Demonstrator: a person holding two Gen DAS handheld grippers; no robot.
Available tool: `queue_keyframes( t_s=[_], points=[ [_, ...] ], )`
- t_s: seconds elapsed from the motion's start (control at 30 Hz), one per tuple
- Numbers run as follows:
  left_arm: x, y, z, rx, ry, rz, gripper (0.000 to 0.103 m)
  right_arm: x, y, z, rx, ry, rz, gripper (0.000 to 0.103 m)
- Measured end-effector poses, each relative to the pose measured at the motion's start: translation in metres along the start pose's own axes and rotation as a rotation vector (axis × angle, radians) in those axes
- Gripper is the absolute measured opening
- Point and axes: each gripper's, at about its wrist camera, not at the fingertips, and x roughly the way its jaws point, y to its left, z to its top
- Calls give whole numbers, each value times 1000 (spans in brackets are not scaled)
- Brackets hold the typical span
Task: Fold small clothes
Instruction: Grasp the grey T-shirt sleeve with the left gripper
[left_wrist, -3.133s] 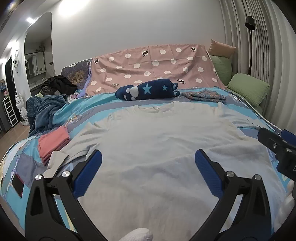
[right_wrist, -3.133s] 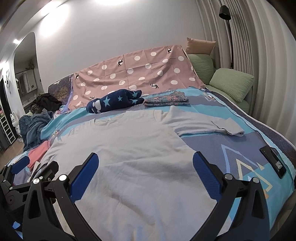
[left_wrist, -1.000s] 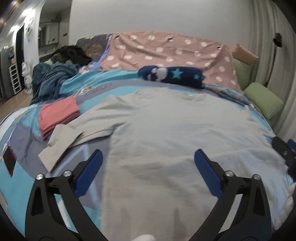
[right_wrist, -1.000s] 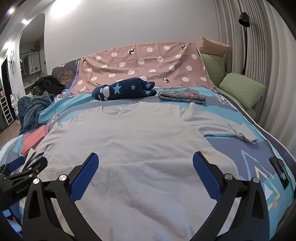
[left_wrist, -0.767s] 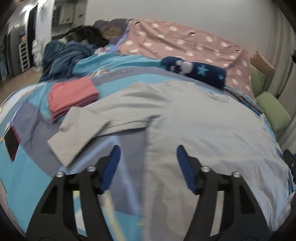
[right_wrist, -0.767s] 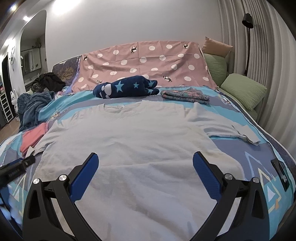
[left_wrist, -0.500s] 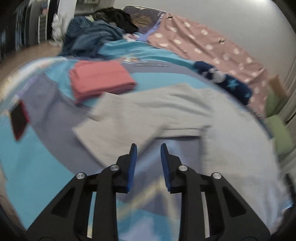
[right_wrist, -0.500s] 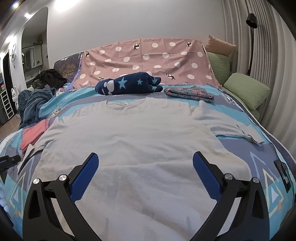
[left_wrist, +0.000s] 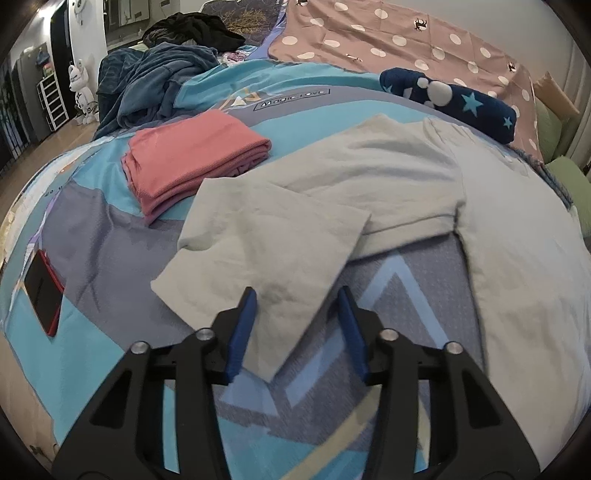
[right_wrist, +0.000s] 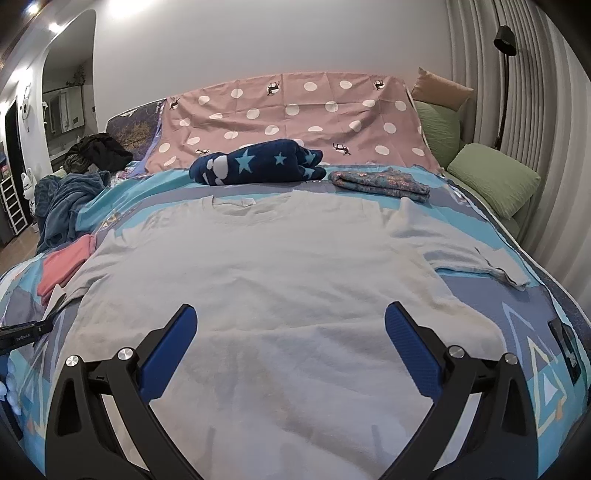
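Note:
A light grey T-shirt (right_wrist: 295, 258) lies spread flat, front up, on the patterned bed cover (left_wrist: 92, 240). Its left sleeve (left_wrist: 266, 236) is folded over and points toward the bed's near edge. My left gripper (left_wrist: 297, 295) hovers over the sleeve's end with the cuff corner between its blue fingers; the jaws stand narrow and are opening, and the pads do not press the cloth. In the right wrist view the left gripper's tip (right_wrist: 26, 334) shows at the left edge. My right gripper (right_wrist: 291, 310) is open wide above the shirt's lower body, holding nothing.
A folded pink garment (left_wrist: 192, 155) lies just left of the sleeve, and a red-cased phone (left_wrist: 42, 291) sits near the bed's left edge. At the head are a navy star-print bundle (right_wrist: 258, 162), a folded patterned garment (right_wrist: 380, 181) and green pillows (right_wrist: 495, 177). A crumpled blue blanket (left_wrist: 155, 81) fills the far left.
My left gripper swung left and down from the shirt's body to the left sleeve, its jaws narrowing from wide to almost together, then parting a little. The right gripper stayed put.

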Motion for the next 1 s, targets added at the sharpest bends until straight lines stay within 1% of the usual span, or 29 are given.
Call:
queue_keyframes(
  t_s=[0.03, 0.07, 0.13, 0.23, 0.43, 0.5, 0.57, 0.6, 0.63, 0.67, 0.7, 0.73, 0.8, 0.87, 0.93, 1.0],
  points=[
    [3, 1, 1, 5, 1, -7, 27, 1, 0, 1, 1, 3, 2, 102],
    [4, 2, 2, 3, 6, -19, 13, 2, 0, 1, -2, 4, 6, 102],
    [6, 5, 3, -9, 16, -30, 3, 3, 5, 2, -16, 6, 17, 102],
    [1, 3, 4, -6, -1, -36, 3, 3, 16, 5, -50, 7, 50, 102],
    [-7, 4, 8, -28, -23, -72, 3, 14, 50, 23, -111, 81, 241, 101],
    [-10, 6, 7, -43, -29, -88, 3, 19, 72, 35, -145, 100, 344, 91],
    [-11, 7, 6, -55, -32, -108, 3, 32, 103, 47, -171, 162, 504, 72],
    [-12, 7, 5, -59, -32, -114, 3, 39, 115, 51, -177, 191, 555, 67],
    [-12, 6, 4, -60, -32, -118, 3, 47, 129, 55, -182, 230, 610, 64],
    [-12, 5, 4, -60, -32, -120, 3, 61, 152, 60, -191, 290, 667, 64],
    [-12, 5, 3, -62, -31, -122, 3, 71, 169, 62, -197, 332, 696, 64],
    [-12, 5, 3, -63, -30, -125, 3, 85, 195, 64, -204, 398, 734, 64],
    [-12, 3, 3, -69, -24, -126, 3, 104, 227, 62, -205, 485, 767, 64],
    [-12, 3, 4, -71, -22, -124, 3, 125, 264, 57, -188, 591, 788, 64],
    [-13, 3, 5, -81, -22, -131, 3, 141, 291, 51, -193, 672, 796, 64],
    [-16, 1, 8, -78, -28, -132, 3, 145, 305, 48, -201, 716, 795, 65]
  ],
)
